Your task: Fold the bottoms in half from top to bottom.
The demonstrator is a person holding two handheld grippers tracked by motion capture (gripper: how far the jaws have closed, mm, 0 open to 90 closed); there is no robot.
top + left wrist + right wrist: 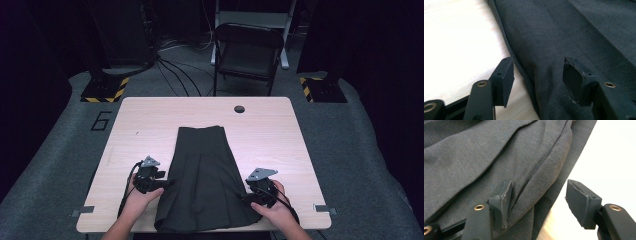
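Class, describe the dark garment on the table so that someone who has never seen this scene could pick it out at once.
Find the pale wooden table. On its middle lies a dark grey pleated skirt, narrow at the far end and flaring towards the near edge. It is the table's one piece of cloth, flanked by the left gripper and right gripper.

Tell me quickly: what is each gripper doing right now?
Left gripper: open, fingers astride the skirt edge, holding nothing.
Right gripper: open, also astride the skirt edge, holding nothing.

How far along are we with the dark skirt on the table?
Done: the dark grey pleated fabric skirt lies spread flat on the light wooden table, waistband at the far end. In hand: nothing; the left gripper and right gripper stand open at its side edges. Left: no fold shows yet.
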